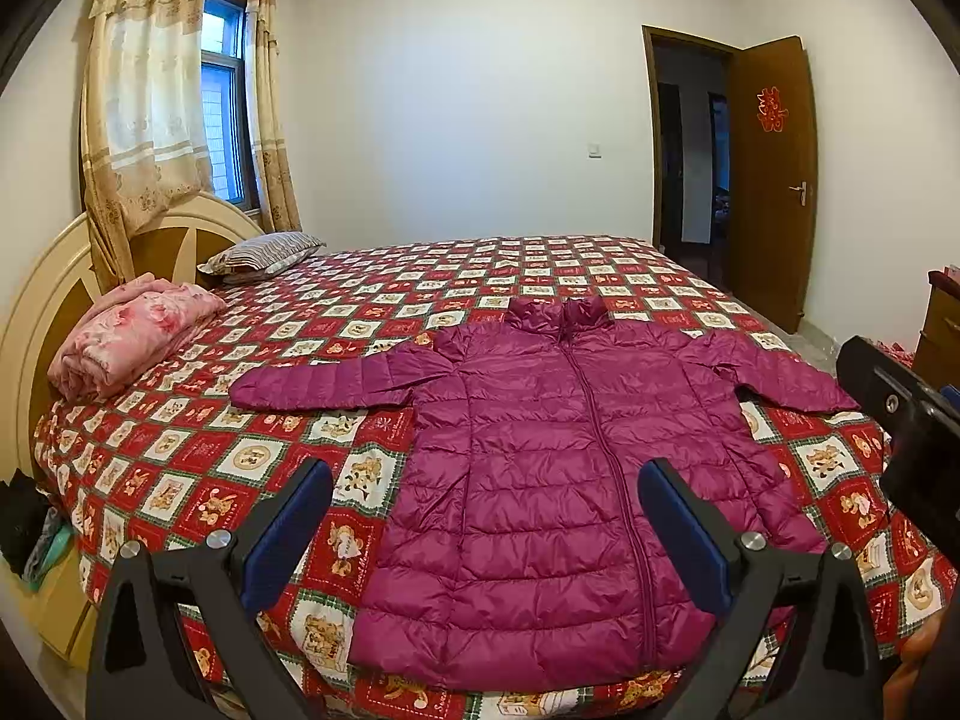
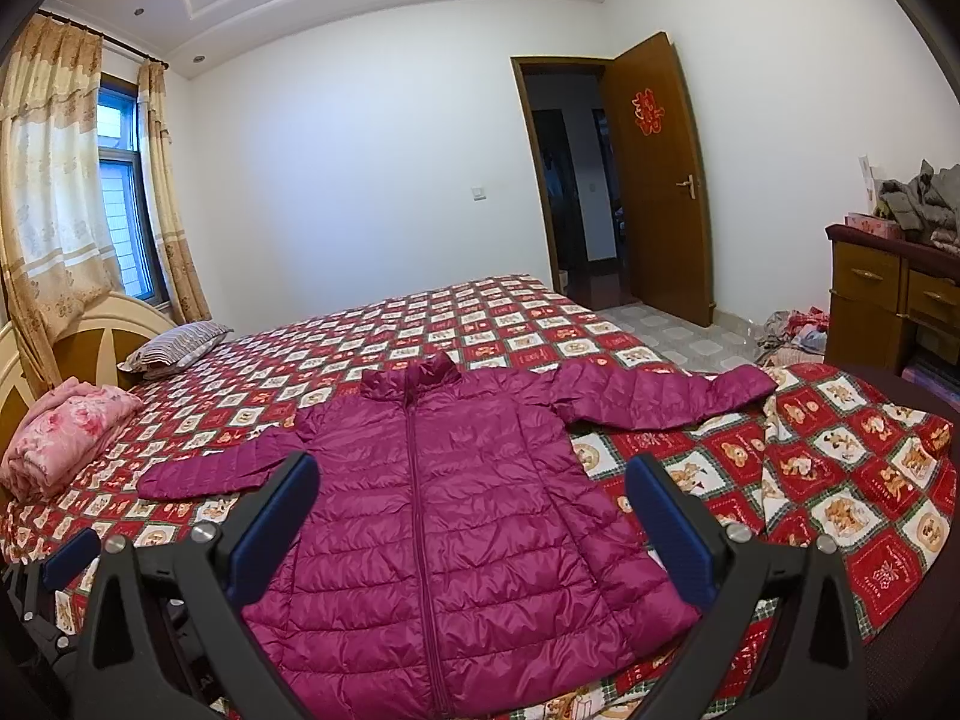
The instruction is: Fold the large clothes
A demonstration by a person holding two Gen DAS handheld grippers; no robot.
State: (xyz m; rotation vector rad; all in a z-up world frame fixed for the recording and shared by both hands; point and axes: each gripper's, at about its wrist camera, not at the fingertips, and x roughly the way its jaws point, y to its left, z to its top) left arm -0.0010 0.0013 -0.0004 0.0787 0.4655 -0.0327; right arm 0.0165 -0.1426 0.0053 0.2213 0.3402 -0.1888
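A magenta quilted puffer jacket [image 1: 540,468] [image 2: 456,510] lies flat and zipped on the bed, front up, collar away from me, both sleeves spread out to the sides. My left gripper [image 1: 486,480] hovers open above the jacket's lower left part, nothing between its blue pads. My right gripper [image 2: 471,474] also hangs open, over the jacket's lower middle, holding nothing. The right gripper's body [image 1: 900,414] shows at the right edge of the left wrist view. A blue pad of the left gripper [image 2: 69,555] shows low on the left in the right wrist view.
The bed wears a red patchwork cover [image 1: 198,456] [image 2: 840,480]. A folded pink blanket [image 1: 132,342] [image 2: 60,438] and a striped pillow [image 1: 264,255] lie near the headboard. A wooden dresser [image 2: 888,294] with piled clothes stands right; the door [image 2: 654,180] is open.
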